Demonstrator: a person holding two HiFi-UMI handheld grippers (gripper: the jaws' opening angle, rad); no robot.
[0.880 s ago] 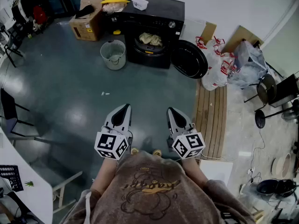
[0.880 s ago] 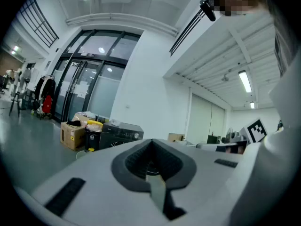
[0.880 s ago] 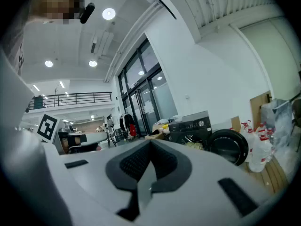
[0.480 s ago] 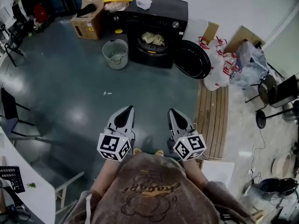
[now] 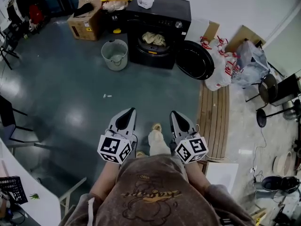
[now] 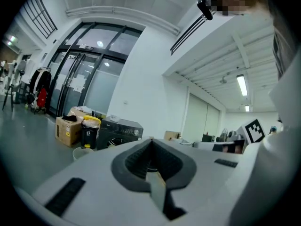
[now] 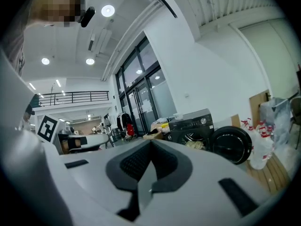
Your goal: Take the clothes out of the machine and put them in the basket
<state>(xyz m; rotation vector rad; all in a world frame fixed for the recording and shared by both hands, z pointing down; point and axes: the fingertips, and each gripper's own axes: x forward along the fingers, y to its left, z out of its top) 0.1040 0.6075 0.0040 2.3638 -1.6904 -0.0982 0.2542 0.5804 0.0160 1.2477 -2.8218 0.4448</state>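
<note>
Nearest, the left gripper [image 5: 127, 116] and the right gripper [image 5: 177, 117] are held side by side, each with its jaws pressed together and nothing between them. Far across the floor, the clothes [image 5: 153, 38] are seen inside the open machine [image 5: 164, 13]. The basket [image 5: 114, 54] is set just to its left.

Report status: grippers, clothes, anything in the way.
Left gripper and right gripper both shut, empty. Clothes in the machine, door open, basket beside it. Only a small scrap lies between.
</note>
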